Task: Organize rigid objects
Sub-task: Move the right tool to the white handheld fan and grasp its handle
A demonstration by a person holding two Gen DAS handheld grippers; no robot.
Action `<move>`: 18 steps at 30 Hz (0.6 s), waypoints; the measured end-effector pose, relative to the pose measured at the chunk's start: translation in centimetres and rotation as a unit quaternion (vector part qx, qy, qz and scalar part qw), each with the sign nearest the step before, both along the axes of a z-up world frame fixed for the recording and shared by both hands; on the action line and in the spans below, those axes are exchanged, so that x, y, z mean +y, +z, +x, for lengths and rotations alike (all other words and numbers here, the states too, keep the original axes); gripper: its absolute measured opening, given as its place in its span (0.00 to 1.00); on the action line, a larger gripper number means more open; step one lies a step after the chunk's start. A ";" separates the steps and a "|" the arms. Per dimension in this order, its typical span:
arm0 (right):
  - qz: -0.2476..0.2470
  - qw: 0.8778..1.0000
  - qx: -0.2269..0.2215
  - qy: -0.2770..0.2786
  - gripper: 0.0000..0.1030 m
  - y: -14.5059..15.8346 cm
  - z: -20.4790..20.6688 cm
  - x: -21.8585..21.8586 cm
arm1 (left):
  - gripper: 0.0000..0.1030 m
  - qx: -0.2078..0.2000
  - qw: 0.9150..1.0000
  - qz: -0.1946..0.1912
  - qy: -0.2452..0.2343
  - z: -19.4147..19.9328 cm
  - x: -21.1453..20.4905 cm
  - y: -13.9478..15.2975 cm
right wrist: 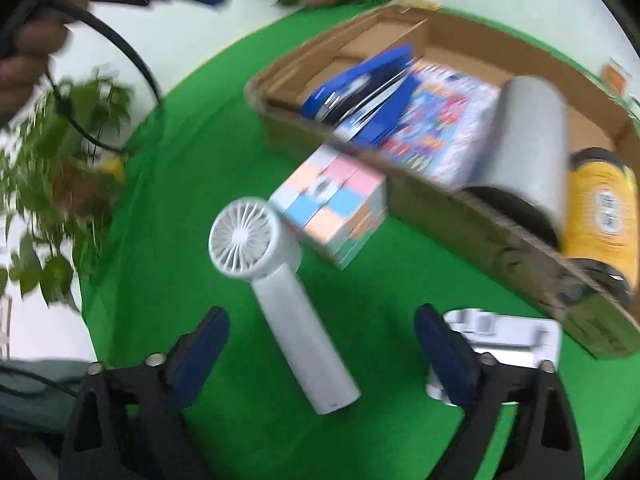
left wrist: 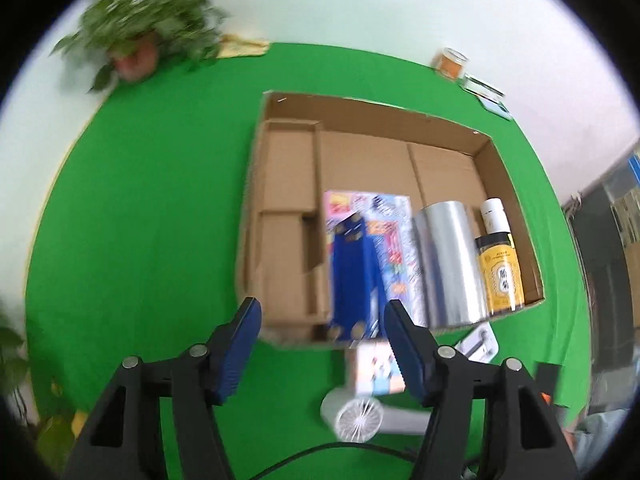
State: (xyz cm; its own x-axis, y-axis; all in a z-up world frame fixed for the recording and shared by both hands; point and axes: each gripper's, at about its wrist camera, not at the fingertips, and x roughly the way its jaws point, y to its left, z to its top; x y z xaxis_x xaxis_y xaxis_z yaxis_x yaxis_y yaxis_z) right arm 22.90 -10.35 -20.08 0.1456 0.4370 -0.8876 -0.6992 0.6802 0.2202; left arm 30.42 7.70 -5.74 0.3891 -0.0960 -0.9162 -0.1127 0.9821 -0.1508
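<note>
An open cardboard box (left wrist: pixel 516 216) on the green table holds a blue stapler (left wrist: pixel 354 272) lying on a colourful flat pack (left wrist: pixel 394 248). Beside them are a silver cylinder (left wrist: pixel 448 264), a yellow-labelled bottle (left wrist: pixel 500 272) and a white bottle (left wrist: pixel 494 216). My left gripper (left wrist: pixel 322 312) hovers open above the box's near edge, holding nothing. On the cloth in front of the box lie a white hand fan (right wrist: pixel 280 276), a pastel cube box (right wrist: pixel 336 204) and a white plastic piece (right wrist: pixel 508 336). My right gripper (right wrist: pixel 322 316) is open, its fingers either side of the fan's handle without touching it.
A potted plant (left wrist: pixel 140 40) stands at the table's far left corner. An orange jar (left wrist: pixel 452 64) and small packs sit at the far right. More leafy plants (right wrist: pixel 60 160) border the left side. A hand and a black cable (right wrist: pixel 120 44) are at the upper left.
</note>
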 end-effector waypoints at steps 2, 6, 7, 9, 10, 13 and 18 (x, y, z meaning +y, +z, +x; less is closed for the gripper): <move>-0.017 0.999 0.032 0.002 0.66 -1.9 -0.4 0.5 | 0.61 0.008 1.000 -0.005 0.027 -1.6 1.6 0.1; -0.045 0.998 0.042 -0.014 0.39 -4.3 -2.4 -0.6 | 0.61 0.027 0.997 -0.051 0.058 -5.2 3.6 -0.7; -0.042 0.998 0.044 -0.020 0.38 -4.4 -2.9 -1.0 | 0.61 0.033 0.996 -0.063 0.058 -5.8 3.4 -1.3; -0.036 0.997 0.055 -0.040 0.36 -4.7 -4.0 -2.2 | 0.61 0.047 0.994 -0.084 0.051 -7.1 2.8 -2.4; -0.035 0.996 0.060 -0.049 0.35 -4.8 -4.4 -2.6 | 0.61 0.056 0.993 -0.097 0.046 -7.5 2.3 -3.1; -0.015 0.988 0.113 -0.104 0.36 -5.4 -5.6 -4.5 | 0.61 0.084 0.984 -0.157 0.027 -8.3 0.1 -5.9; -0.006 0.992 0.124 -0.034 0.61 -5.1 -9.8 -2.3 | 0.61 0.126 0.962 -0.240 -0.006 -9.2 -3.6 -11.1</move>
State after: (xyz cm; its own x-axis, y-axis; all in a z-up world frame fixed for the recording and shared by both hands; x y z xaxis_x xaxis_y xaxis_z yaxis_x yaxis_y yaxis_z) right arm 13.15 -12.62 -25.23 -0.0478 0.4232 -0.9048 -0.5769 0.7278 0.3709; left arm 21.25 4.09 -16.84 0.1572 -0.5354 -0.8298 -0.1943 0.8071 -0.5575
